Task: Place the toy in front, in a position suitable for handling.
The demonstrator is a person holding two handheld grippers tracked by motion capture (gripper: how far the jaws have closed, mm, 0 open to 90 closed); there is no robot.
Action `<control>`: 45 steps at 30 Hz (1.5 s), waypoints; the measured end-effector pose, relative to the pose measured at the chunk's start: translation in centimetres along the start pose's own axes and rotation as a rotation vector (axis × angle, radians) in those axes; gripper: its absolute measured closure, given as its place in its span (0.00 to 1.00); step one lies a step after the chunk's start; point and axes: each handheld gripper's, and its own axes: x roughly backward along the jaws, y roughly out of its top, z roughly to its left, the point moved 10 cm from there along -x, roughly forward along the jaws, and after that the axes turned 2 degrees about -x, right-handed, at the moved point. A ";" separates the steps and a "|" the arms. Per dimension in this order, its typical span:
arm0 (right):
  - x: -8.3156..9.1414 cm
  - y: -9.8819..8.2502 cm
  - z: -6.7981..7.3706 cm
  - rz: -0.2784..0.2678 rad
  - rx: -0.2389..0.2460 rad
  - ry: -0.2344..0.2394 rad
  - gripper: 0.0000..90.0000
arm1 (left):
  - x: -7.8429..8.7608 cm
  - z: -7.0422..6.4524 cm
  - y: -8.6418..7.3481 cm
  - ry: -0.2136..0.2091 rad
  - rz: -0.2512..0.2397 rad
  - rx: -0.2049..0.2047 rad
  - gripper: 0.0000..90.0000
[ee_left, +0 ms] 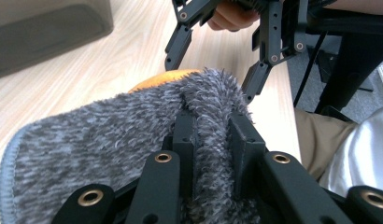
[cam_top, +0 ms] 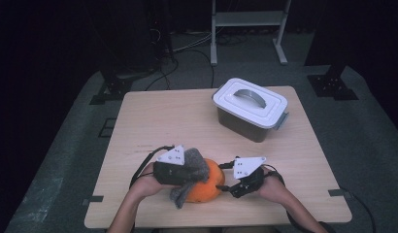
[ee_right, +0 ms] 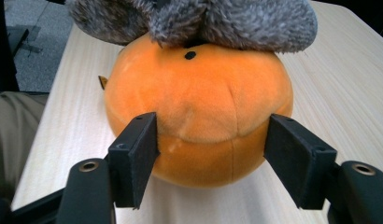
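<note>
An orange plush ball (cam_top: 207, 187) lies near the table's front edge, with a small black dot on its upper side (ee_right: 190, 55). A grey fuzzy cloth (cam_top: 194, 162) is draped over its top. My left gripper (cam_top: 193, 169) comes in from the left and is shut on a fold of that cloth (ee_left: 213, 140); the fold stands pinched between the two pads. My right gripper (cam_top: 225, 177) faces the ball from the right. In the right gripper view its jaws (ee_right: 213, 144) stand wide on either side of the ball's lower half (ee_right: 199, 112), open.
A grey box with a white lid and handle (cam_top: 250, 104) stands at the table's back right. The wooden table (cam_top: 163, 116) is bare in the middle and at the left. The person's legs are just beyond the front edge (ee_left: 320, 144).
</note>
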 end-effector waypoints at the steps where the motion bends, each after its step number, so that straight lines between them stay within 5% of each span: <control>1: -0.2 0.0 -0.2 -0.003 -0.020 0.009 0.41 | -0.1 0.1 0.1 0.001 -0.006 0.006 0.83; 5: -0.8 -0.4 -0.9 0.006 -0.088 0.003 0.63 | -0.3 -0.3 0.9 -0.012 -0.022 -0.004 0.83; 9: -0.7 -0.5 -1.0 0.013 -0.121 -0.012 0.70 | -0.5 -2.2 2.1 -0.049 -0.031 -0.057 0.83; 11: -0.7 -0.5 -1.1 0.007 -0.141 -0.009 0.71 | -1.2 -2.8 1.8 -0.047 0.017 -0.090 0.83; 16: -0.4 -0.6 -0.8 0.011 -0.160 0.006 0.74 | -2.3 -2.7 -0.2 -0.052 0.047 -0.050 0.83; 32: -0.5 -0.5 -0.5 -0.009 -0.218 0.020 0.77 | 1.2 -0.2 -1.6 0.061 0.025 -0.008 0.84; 40: -0.7 -0.2 -0.8 -0.013 -0.235 0.009 0.77 | -1.4 -2.9 -0.1 -0.074 -0.004 -0.041 0.84; 45: -0.6 -0.5 -0.7 -0.003 -0.228 0.012 0.77 | -2.5 -3.5 -0.7 -0.107 0.014 -0.043 0.84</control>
